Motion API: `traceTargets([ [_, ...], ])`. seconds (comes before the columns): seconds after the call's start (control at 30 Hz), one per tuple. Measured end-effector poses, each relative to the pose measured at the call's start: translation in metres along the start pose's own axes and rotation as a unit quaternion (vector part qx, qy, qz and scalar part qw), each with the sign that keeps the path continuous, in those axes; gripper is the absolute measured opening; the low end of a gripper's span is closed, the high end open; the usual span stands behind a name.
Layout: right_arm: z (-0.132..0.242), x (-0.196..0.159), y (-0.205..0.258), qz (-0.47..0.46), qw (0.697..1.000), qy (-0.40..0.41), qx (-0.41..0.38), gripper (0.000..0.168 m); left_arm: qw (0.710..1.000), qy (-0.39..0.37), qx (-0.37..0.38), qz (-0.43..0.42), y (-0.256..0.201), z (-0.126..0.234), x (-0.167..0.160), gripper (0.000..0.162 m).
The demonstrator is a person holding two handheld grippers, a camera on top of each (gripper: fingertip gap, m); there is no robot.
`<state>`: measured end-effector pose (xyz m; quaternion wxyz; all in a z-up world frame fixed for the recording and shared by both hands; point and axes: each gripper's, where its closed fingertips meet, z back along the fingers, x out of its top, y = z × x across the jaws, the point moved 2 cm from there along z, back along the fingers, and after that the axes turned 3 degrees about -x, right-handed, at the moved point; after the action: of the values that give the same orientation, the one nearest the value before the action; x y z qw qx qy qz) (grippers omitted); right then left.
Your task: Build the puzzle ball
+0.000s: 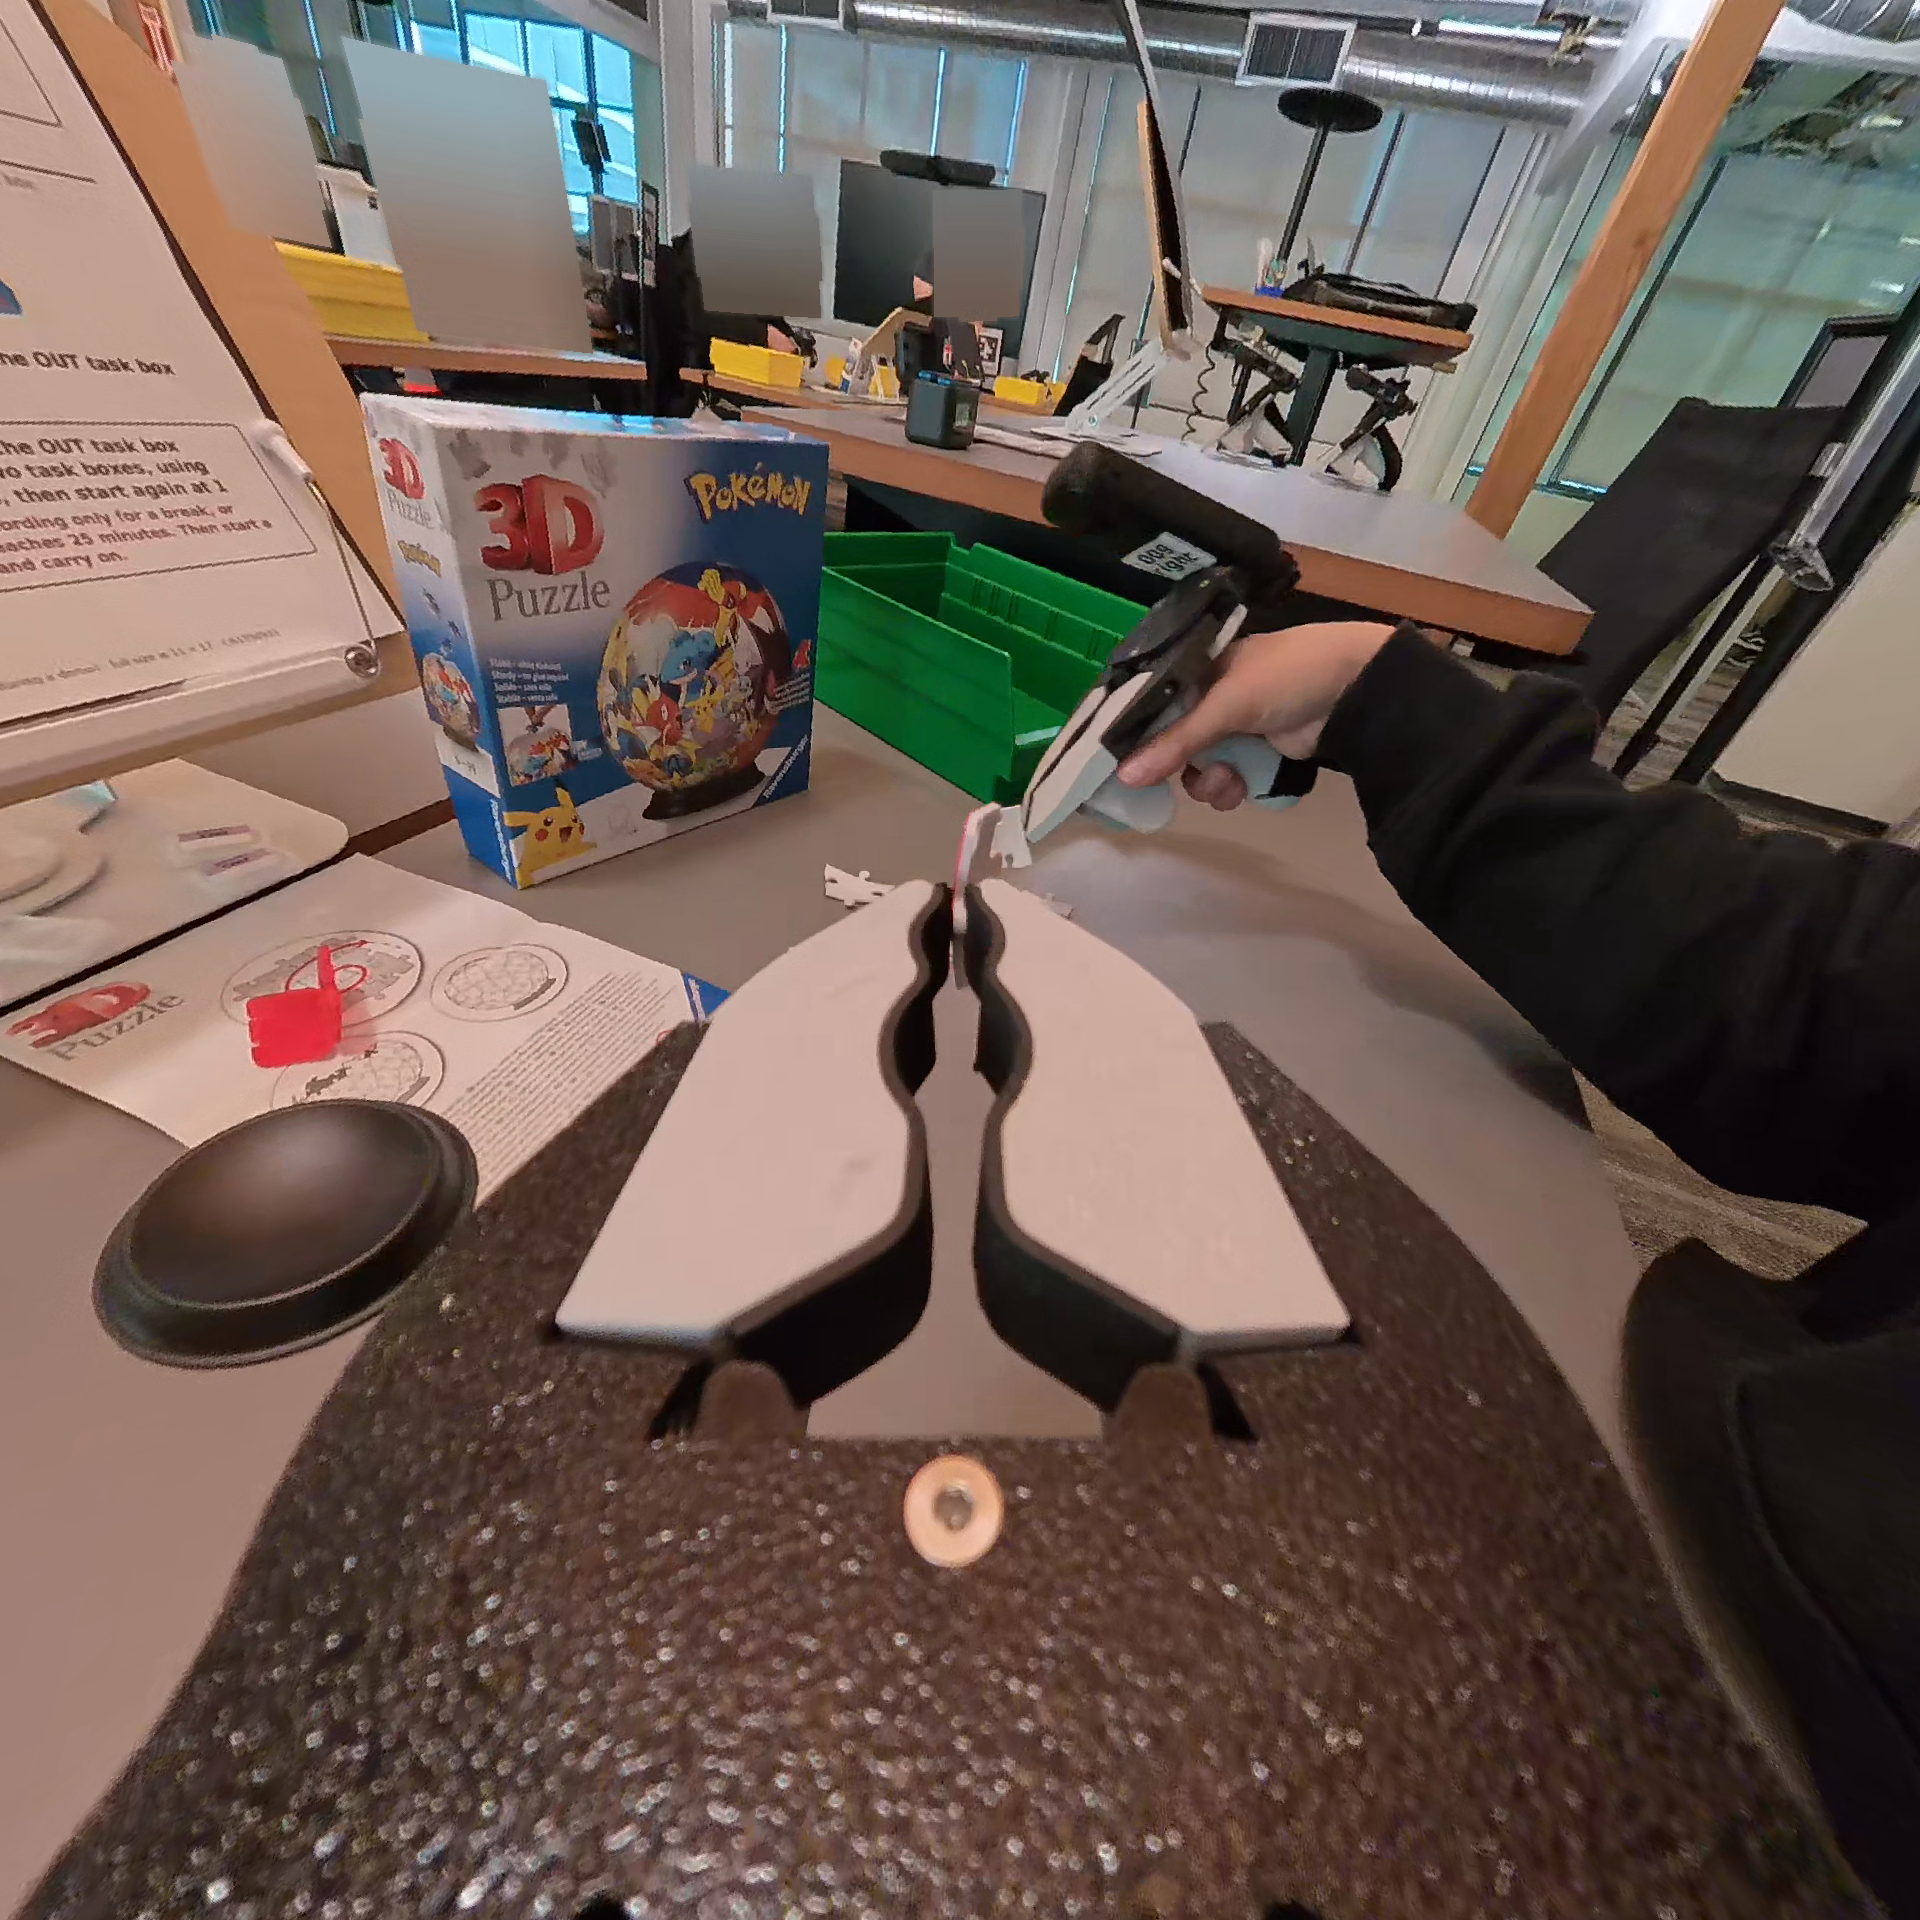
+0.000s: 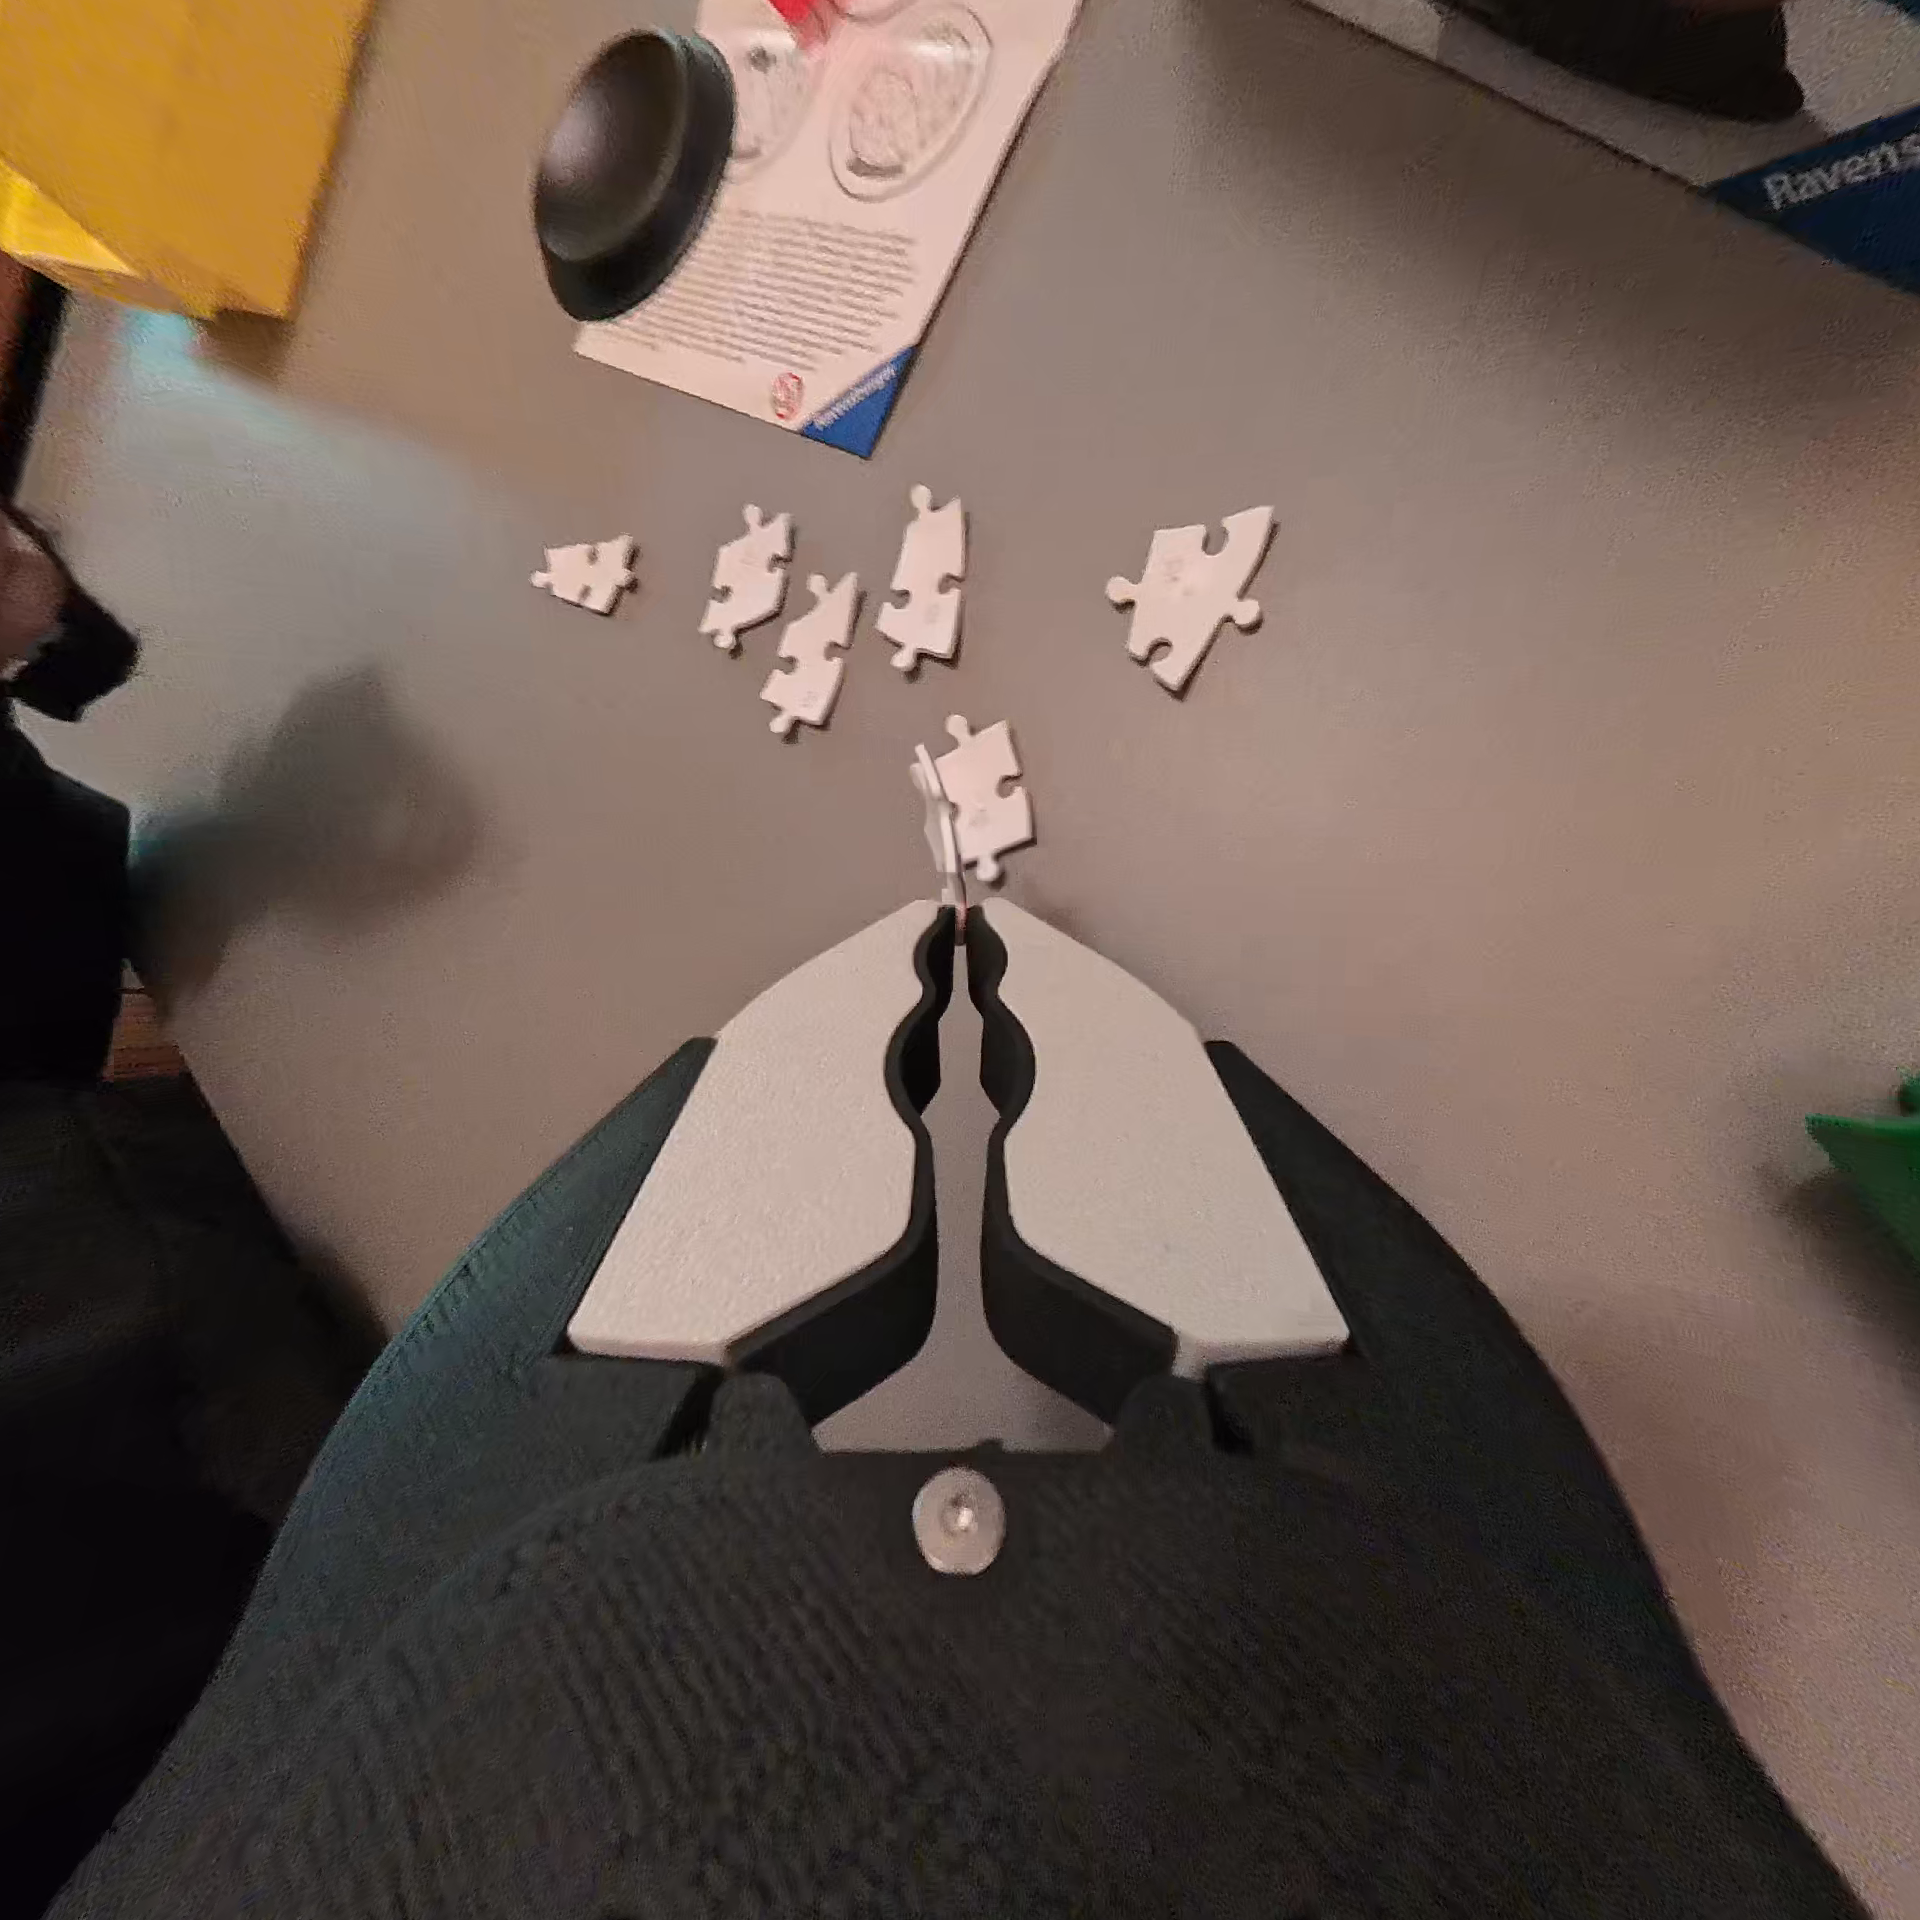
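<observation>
My left gripper [image 1: 958, 906] is shut on a thin puzzle piece [image 1: 957, 951], seen edge-on with a red printed side. My right gripper [image 2: 956, 914] is shut on a white-backed puzzle piece [image 2: 987, 795], held above the table. In the left wrist view the right gripper [image 1: 1042, 819] comes in from the right, and its piece [image 1: 992, 850] meets the top of the left gripper's piece. Several loose pieces [image 2: 816, 655] lie white side up on the grey table [image 2: 1455, 727]. The black round stand [image 1: 281, 1226] sits at the left.
The blue puzzle box [image 1: 623, 644] stands at the back, with a green bin [image 1: 935, 644] to its right. The instruction sheet [image 1: 520, 1029] carries a red tag [image 1: 296, 1018]. A sign board [image 1: 156, 416] stands at the far left. A person's dark sleeve [image 1: 1610, 935] crosses the right side. The tips of one gripper are about 25 cm away from the tips of the other.
</observation>
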<state>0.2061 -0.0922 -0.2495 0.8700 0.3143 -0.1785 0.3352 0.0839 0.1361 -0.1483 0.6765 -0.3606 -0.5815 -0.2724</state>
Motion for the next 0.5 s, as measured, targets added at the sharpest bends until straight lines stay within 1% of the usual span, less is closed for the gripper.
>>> traceTargets([
  [0.07, -0.008, 0.001, -0.003, -0.009, 1.0, 0.025, 0.008, 0.003, 1.0, 0.006, 0.001, 0.003, 0.0, 0.002, -0.003, 0.001],
  [0.1, -0.013, 0.005, -0.002, -0.01, 1.0, 0.024, 0.014, 0.003, 1.0, 0.01, 0.002, 0.004, 0.001, 0.003, -0.005, 0.001],
  [0.2, -0.025, 0.012, 0.017, -0.008, 0.997, 0.026, 0.068, 0.003, 1.0, 0.017, 0.004, 0.009, 0.001, 0.005, -0.01, 0.001],
  [0.33, -0.05, -0.01, 0.041, 0.019, 0.989, 0.1, 0.107, 0.003, 1.0, 0.023, -0.001, 0.014, 0.0, 0.005, -0.014, 0.001],
  [0.43, -0.061, -0.012, 0.042, 0.016, 0.989, 0.111, 0.1, 0.003, 0.999, 0.029, -0.002, 0.013, -0.001, 0.005, -0.016, 0.001],
  [0.5, -0.062, -0.011, 0.037, 0.014, 0.99, 0.116, 0.08, 0.002, 0.999, 0.031, -0.004, 0.013, -0.002, 0.004, -0.016, 0.001],
])
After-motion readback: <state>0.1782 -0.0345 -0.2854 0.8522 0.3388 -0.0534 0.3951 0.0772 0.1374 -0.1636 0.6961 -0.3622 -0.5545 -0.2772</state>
